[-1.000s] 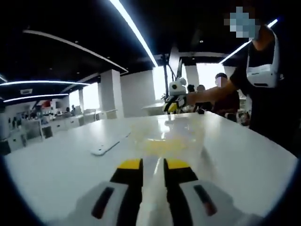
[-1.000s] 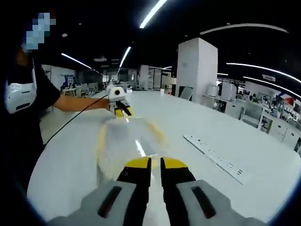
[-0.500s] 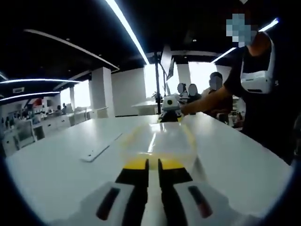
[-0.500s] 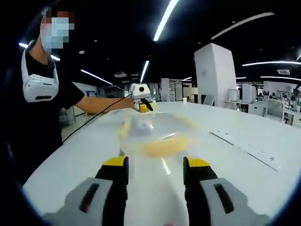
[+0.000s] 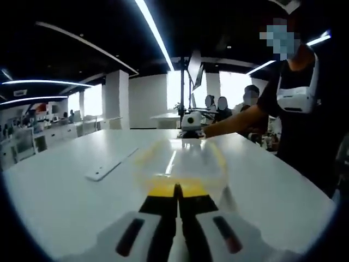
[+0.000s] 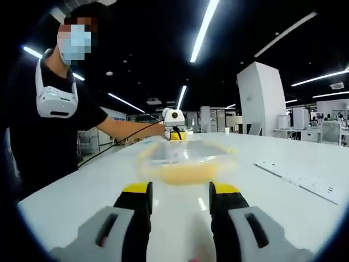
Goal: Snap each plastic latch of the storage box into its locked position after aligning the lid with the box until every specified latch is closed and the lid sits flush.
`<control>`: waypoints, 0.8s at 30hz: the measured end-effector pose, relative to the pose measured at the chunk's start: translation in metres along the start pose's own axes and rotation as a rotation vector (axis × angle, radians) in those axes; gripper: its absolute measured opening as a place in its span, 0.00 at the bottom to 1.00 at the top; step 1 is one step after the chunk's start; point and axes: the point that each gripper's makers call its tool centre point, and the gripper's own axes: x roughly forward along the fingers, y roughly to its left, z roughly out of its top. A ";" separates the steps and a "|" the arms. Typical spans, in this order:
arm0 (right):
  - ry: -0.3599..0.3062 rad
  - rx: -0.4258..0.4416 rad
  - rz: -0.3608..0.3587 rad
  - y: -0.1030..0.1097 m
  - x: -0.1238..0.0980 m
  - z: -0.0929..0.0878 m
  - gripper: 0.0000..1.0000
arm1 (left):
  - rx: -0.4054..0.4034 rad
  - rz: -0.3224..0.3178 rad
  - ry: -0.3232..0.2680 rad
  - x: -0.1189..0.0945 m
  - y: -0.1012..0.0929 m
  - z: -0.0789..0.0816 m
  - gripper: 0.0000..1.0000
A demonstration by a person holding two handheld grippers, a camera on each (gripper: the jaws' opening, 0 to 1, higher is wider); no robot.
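A clear plastic storage box (image 5: 180, 161) with a lid and yellow latches lies on the white table (image 5: 60, 202). My left gripper (image 5: 176, 191) is shut, and its yellow tips press against the yellow latch (image 5: 174, 188) at the box's near end. At the box's far end the right gripper (image 5: 191, 123) shows small. In the right gripper view the same box (image 6: 188, 158) lies just ahead of my right gripper (image 6: 180, 188), which is open with nothing between its fingers. Beyond the box is the left gripper (image 6: 174, 124).
A white power strip (image 5: 112, 165) lies flat on the table beside the box, also visible as the power strip (image 6: 302, 177). The person (image 5: 297, 103) holding both grippers stands at the table edge. Other people, desks and pillars stand far behind.
The left jaws went from a narrow gap to fully shut and came down against the box's near latch. The right jaws opened from shut and have stayed wide apart.
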 end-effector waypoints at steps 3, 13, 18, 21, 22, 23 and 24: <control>0.002 0.006 0.017 0.002 0.002 0.000 0.43 | -0.015 0.002 0.018 0.002 -0.001 0.000 0.00; 0.000 0.007 0.030 0.003 0.003 0.000 0.43 | 0.023 -0.004 0.105 0.006 -0.006 -0.009 0.00; 0.001 0.007 0.032 0.001 0.002 0.000 0.43 | -0.004 0.003 0.088 0.005 -0.005 -0.010 0.00; 0.007 0.011 0.027 0.002 0.003 0.000 0.43 | 0.002 0.016 0.112 0.006 -0.005 -0.009 0.00; 0.010 0.012 0.027 0.002 0.003 0.000 0.43 | -0.004 0.021 0.128 0.006 -0.005 -0.010 0.00; 0.018 0.012 0.025 0.001 0.003 0.001 0.43 | -0.015 0.027 0.156 0.007 -0.006 -0.010 0.00; 0.026 0.012 0.025 0.002 0.004 0.001 0.43 | -0.013 0.030 0.177 0.007 -0.005 -0.010 0.00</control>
